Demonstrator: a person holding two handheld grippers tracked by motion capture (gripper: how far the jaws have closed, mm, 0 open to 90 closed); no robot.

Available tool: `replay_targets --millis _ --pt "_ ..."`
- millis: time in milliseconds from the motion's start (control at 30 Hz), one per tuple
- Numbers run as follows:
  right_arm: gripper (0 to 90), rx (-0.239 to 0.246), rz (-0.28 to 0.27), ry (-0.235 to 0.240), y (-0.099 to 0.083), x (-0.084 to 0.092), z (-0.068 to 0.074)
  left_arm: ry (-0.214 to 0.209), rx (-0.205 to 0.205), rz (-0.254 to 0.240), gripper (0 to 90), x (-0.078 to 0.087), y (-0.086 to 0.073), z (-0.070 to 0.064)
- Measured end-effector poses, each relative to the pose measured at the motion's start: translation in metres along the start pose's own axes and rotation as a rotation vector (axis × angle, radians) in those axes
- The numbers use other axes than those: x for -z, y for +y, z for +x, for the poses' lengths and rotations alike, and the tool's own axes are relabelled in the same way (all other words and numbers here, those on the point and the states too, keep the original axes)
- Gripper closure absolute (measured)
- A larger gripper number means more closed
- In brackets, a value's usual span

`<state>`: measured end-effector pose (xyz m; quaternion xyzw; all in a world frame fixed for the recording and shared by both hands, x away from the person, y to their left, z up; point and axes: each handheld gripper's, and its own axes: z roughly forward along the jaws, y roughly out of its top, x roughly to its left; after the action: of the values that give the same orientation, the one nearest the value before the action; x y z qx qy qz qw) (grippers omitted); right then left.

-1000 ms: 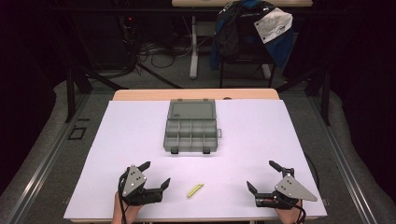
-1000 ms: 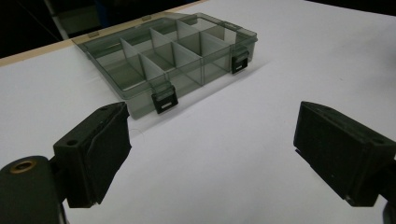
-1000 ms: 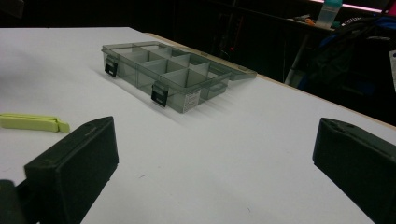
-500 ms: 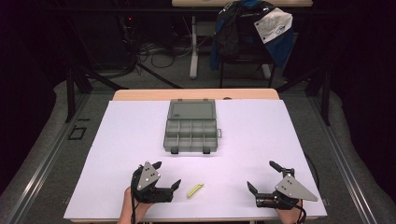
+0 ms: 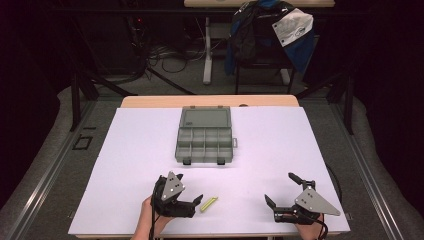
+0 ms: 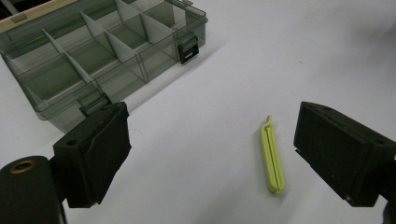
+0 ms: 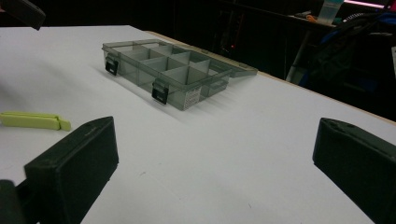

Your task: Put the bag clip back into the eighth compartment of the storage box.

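Lime-green slim plastic clip [image 6: 272, 156] lay flat on table, looked light, stiff | grasp mid-length across width | left gripper [image 6: 210, 154] fingers wide apart, empty, clip at 1 o'clock | right gripper [image 7: 215, 172] fingers wide apart, empty

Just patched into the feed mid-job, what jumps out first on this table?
An open grey compartment box sits mid-table toward the far edge on the white table, lid folded back, its visible compartments looking empty. Near the front edge lies a small lime-green clip, just ahead of the left gripper, whose jaws stand open toward it. The right gripper rests open at the front right.
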<state>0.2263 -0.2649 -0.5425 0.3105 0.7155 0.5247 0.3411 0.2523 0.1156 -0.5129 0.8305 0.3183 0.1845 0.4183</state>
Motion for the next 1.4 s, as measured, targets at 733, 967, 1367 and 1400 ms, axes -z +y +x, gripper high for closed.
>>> replay_targets --millis 733,967,1367,1400 --pt "0.0 -0.006 -0.001 -0.001 -0.001 -0.001 0.0 -0.053 -0.042 0.142 10.6 -0.018 0.01 -0.015" --pt "0.0 -0.005 0.0 -0.001 -0.001 -0.001 -0.001 -0.064 -0.044 0.176 10.7 -0.024 0.01 -0.017" --pt "0.0 -0.008 0.006 -0.001 -0.001 -0.001 -0.001 -0.083 -0.073 0.235 16.4 -0.035 0.011 -0.022" --pt "0.0 -0.008 0.007 -0.001 -0.001 0.0 -0.001 -0.086 -0.073 0.238 17.1 -0.035 0.011 -0.022"
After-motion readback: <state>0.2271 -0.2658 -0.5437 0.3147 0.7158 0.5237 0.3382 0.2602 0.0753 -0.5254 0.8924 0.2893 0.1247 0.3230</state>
